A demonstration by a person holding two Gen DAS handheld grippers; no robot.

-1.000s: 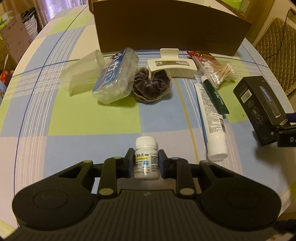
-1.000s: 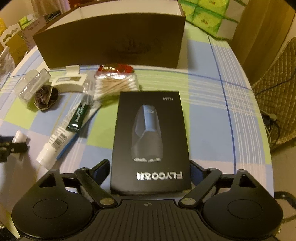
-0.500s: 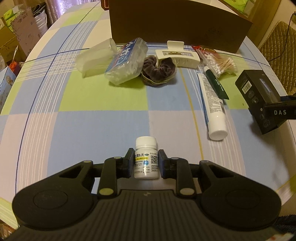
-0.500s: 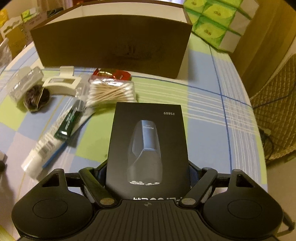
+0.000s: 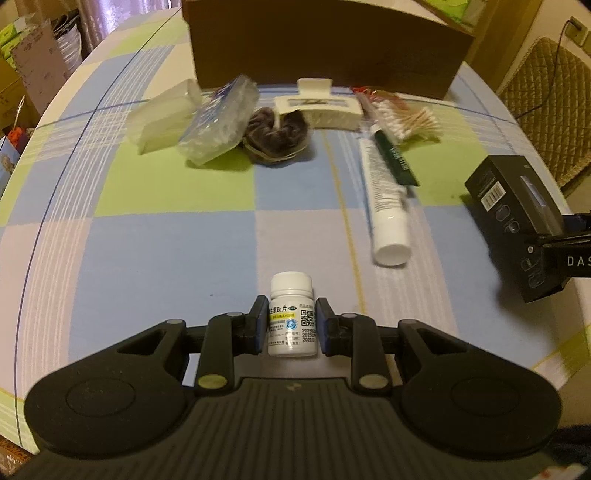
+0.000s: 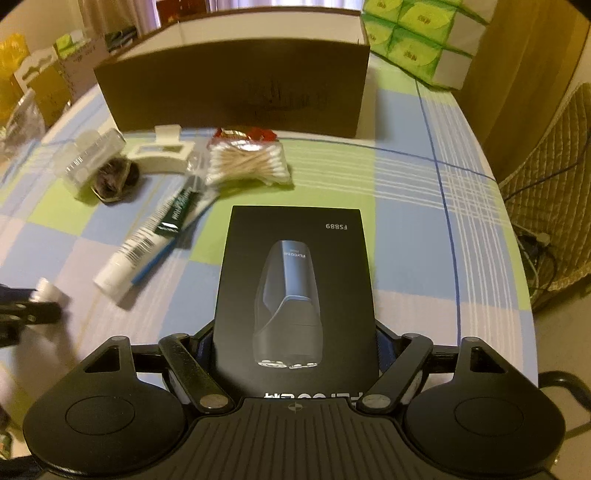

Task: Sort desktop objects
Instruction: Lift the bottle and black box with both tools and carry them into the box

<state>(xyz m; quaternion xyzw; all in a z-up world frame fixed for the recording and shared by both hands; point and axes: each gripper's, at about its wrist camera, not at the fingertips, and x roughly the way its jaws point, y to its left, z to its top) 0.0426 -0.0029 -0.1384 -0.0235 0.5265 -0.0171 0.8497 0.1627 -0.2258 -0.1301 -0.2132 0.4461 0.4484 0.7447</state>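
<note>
My left gripper is shut on a small white pill bottle, held upright above the checked tablecloth. My right gripper is shut on a black shaver box, held flat with its picture up; the same shaver box and right gripper show at the right edge of the left wrist view. The pill bottle in the left gripper appears blurred at the left edge of the right wrist view. A brown cardboard box stands open at the back of the table.
In front of the cardboard box lie clear plastic cases, a dark scrunchie, a white hair claw, a bag of cotton swabs and a white tube. Green tissue packs sit back right. A quilted chair stands right of the table.
Both grippers have risen and pulled back from the items while keeping their loads. The shaver box sits deeper between the right fingers than a second ago.
</note>
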